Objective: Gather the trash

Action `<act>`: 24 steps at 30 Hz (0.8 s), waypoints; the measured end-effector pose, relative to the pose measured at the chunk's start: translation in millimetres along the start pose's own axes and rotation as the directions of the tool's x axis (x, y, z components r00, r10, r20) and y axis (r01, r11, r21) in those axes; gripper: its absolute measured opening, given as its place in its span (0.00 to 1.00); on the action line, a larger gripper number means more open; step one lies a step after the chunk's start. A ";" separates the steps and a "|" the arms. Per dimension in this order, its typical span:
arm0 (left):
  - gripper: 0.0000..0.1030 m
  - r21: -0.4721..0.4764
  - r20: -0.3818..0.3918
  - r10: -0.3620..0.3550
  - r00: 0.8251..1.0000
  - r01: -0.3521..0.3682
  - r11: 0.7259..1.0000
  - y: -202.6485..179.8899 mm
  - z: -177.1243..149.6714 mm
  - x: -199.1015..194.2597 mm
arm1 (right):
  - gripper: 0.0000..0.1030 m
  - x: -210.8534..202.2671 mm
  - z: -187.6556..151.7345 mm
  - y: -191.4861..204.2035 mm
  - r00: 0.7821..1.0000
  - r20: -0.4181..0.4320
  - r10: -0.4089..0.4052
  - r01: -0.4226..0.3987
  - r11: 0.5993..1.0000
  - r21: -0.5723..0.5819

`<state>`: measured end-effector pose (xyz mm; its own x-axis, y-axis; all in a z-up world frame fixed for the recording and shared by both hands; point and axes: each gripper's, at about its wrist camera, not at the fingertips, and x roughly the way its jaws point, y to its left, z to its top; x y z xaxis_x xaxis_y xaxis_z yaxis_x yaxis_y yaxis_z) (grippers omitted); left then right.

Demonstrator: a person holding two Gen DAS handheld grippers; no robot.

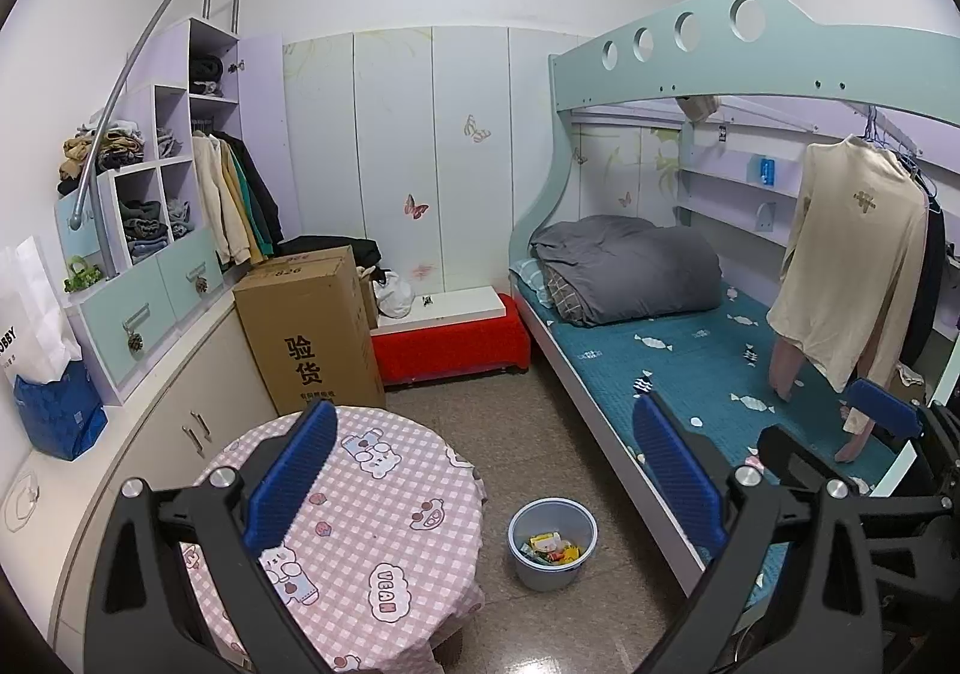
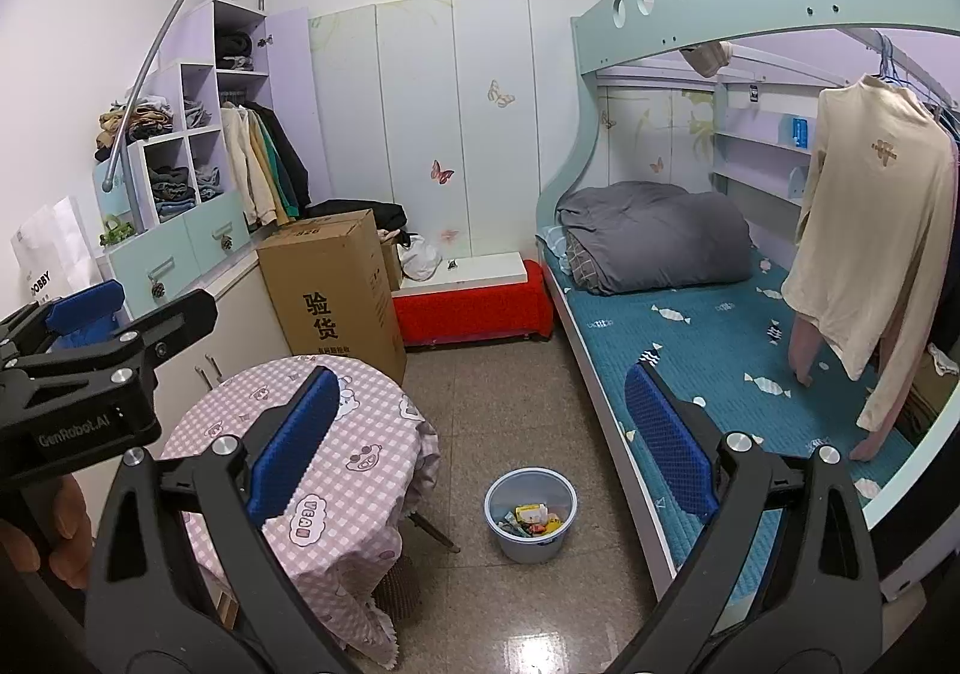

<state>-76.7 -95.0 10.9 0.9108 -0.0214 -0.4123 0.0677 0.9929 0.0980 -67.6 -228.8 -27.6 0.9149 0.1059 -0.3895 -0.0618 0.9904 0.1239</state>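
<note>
A light blue bin (image 1: 552,545) stands on the floor between the round table and the bed, with several colourful wrappers (image 1: 553,547) inside. It also shows in the right wrist view (image 2: 530,515), with the wrappers (image 2: 531,521) in it. My left gripper (image 1: 486,476) is open and empty, held high above the table and bin. My right gripper (image 2: 480,446) is open and empty, also high above the floor. The right gripper shows at the right edge of the left wrist view (image 1: 888,422); the left gripper shows at the left edge of the right wrist view (image 2: 90,326).
A round table with a pink checked cloth (image 1: 366,530) stands at the lower left. A tall cardboard box (image 1: 309,332) and a red bench (image 1: 450,338) stand behind it. A bunk bed with a teal sheet (image 1: 708,368) fills the right. Cabinets (image 1: 180,434) line the left wall.
</note>
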 end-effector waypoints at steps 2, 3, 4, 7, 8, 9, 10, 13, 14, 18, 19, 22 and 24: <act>0.94 -0.002 -0.002 0.001 1.000 -0.001 1.000 2.4 1.3 2.5 | 0.91 0.4 0.3 -0.3 1.000 -0.001 0.001 -0.001 1.000 0.001; 0.94 -0.001 -0.001 0.000 1.000 0.000 1.000 2.9 1.3 2.7 | 0.91 1.5 1.2 0.3 1.000 0.000 0.001 -0.001 1.000 0.000; 0.94 -0.002 -0.002 0.000 1.000 0.000 1.000 3.9 1.5 3.8 | 0.91 0.7 0.5 -0.2 1.000 0.000 0.001 -0.001 1.000 0.000; 0.94 -0.002 -0.001 0.000 1.000 0.000 1.000 4.0 1.5 3.8 | 0.91 0.5 0.1 0.2 1.000 0.000 0.001 -0.001 1.000 0.001; 0.94 -0.002 -0.001 0.000 1.000 0.000 1.000 4.2 1.4 3.6 | 0.91 1.4 0.6 0.7 1.000 0.000 0.002 -0.002 1.000 0.001; 0.94 -0.001 0.000 0.000 1.000 0.000 1.000 4.9 1.6 4.2 | 0.91 0.5 0.0 0.2 1.000 -0.001 0.001 -0.001 1.000 0.001; 0.94 -0.001 -0.002 0.000 1.000 0.000 1.000 5.4 1.8 5.0 | 0.91 0.4 -0.2 0.5 1.000 -0.002 0.001 -0.001 1.000 0.001; 0.94 -0.005 -0.002 0.001 1.000 -0.001 1.000 7.2 1.5 5.7 | 0.91 2.6 1.5 1.1 1.000 -0.002 0.002 -0.002 1.000 0.000; 0.94 -0.006 -0.002 0.002 1.000 -0.002 1.000 8.9 2.1 7.4 | 0.91 3.8 2.4 1.6 1.000 -0.002 0.002 -0.002 1.000 0.000; 0.94 -0.008 -0.003 0.003 1.000 -0.003 1.000 11.1 2.6 9.0 | 0.91 3.1 1.7 2.1 1.000 -0.002 0.001 -0.001 1.000 0.000; 0.94 -0.008 -0.004 0.002 1.000 -0.002 1.000 12.1 2.8 9.9 | 0.91 3.8 2.1 2.6 1.000 -0.003 0.001 -0.001 1.000 0.001; 0.94 -0.007 -0.004 0.003 1.000 -0.003 1.000 11.2 2.5 9.0 | 0.91 2.4 1.3 2.2 1.000 -0.002 0.000 0.000 1.000 -0.001; 0.94 -0.009 -0.005 0.003 1.000 -0.003 1.000 13.4 2.8 10.9 | 0.91 3.8 1.9 2.8 1.000 -0.005 0.002 -0.002 1.000 0.002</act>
<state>-64.8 -82.3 10.2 0.9090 -0.0174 -0.4165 0.0610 0.9939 0.0916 -63.6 -225.8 -27.0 0.9126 0.1085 -0.3942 -0.0631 0.9900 0.1265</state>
